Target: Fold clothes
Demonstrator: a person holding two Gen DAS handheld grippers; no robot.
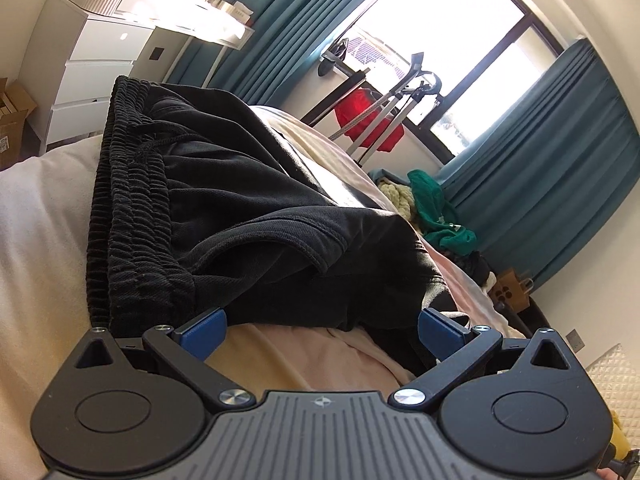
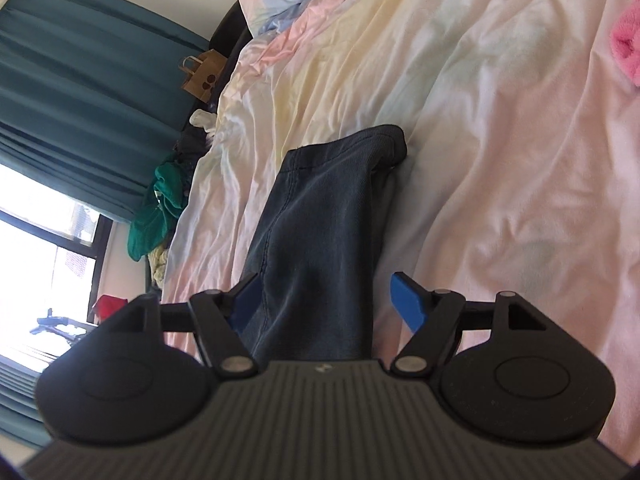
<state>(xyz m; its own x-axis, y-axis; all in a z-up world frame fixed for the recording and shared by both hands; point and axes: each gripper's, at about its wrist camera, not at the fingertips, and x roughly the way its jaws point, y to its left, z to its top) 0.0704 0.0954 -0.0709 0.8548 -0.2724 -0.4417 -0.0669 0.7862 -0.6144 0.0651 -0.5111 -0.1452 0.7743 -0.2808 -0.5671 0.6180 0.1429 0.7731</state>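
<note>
The left gripper sat low in the frame with its blue pads spread wide, gripping nothing; the near edge of the black shorts lay just beyond the tips, apparently so the spread fingers could close on the hem for a fold. The shorts filled the centre of that view, the elastic waistband and its drawstring running up the left side, the whole garment resting on the pastel sheet. The right gripper was likewise wide open and empty-handed, straddling a trouser leg that stretched from between the fingers to mid-frame and ended in a turned hem; whether either pad touched the cloth could not be told through the blur. Laid out flat along the bed, the leg looked ready to be lifted and doubled over. Beyond the bed stood teal curtains, a window, a red garment on a rack, a green heap at right and white drawers in the upper left. A brown paper bag carried dark spots; no legible writing or brand appeared anywhere.
</note>
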